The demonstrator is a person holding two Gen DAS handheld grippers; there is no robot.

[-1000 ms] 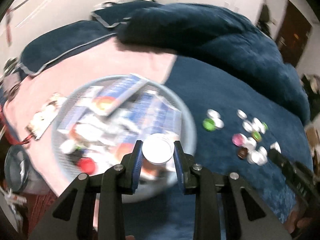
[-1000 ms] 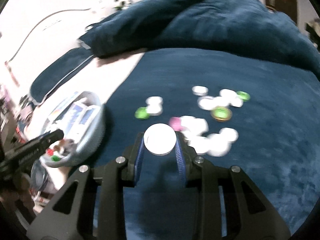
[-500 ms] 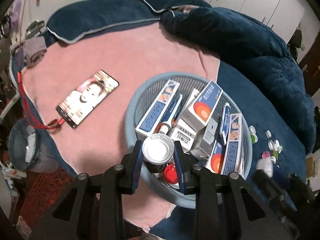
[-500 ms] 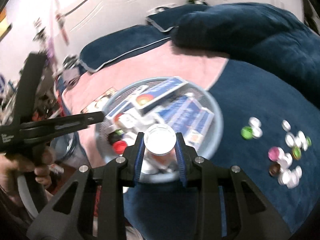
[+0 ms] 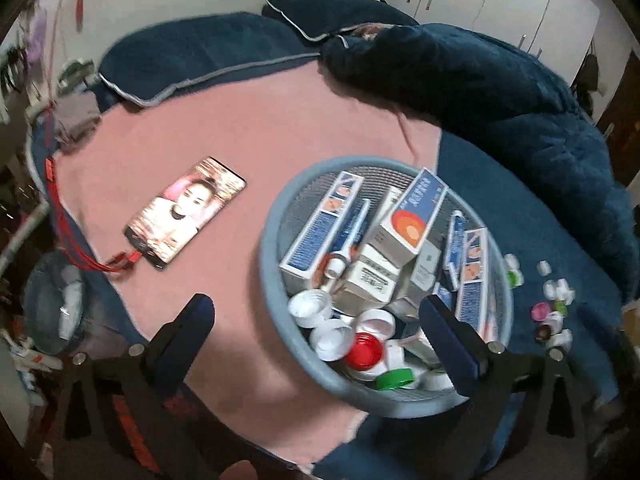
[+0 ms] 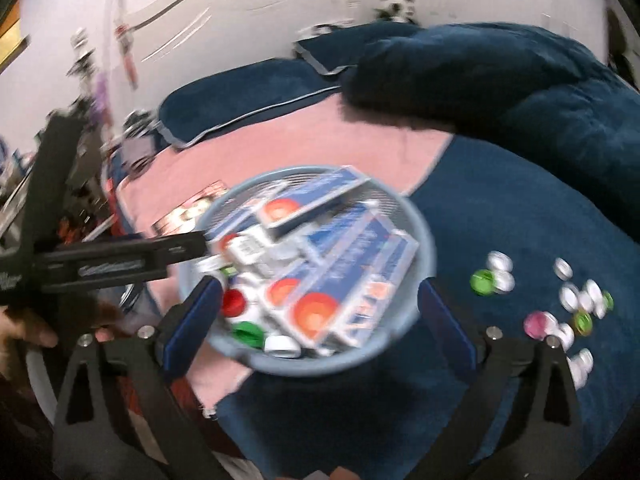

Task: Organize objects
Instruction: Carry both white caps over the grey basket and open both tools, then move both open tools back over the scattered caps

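Note:
A round blue mesh basket sits on the bed, holding blue-and-white boxes and several bottle caps, white, red and green. My left gripper is open and empty just above the basket's near side. My right gripper is open and empty above the basket too. The left gripper shows in the right wrist view, reaching in from the left. Several loose caps lie on the blue blanket to the right.
A phone with a red cable lies on the pink sheet left of the basket. A bunched blue duvet rises behind. A bin stands off the bed's left edge.
Both grippers held a white cap, moved over the basket, and opened. The caps have dropped from the jaws into the basket.

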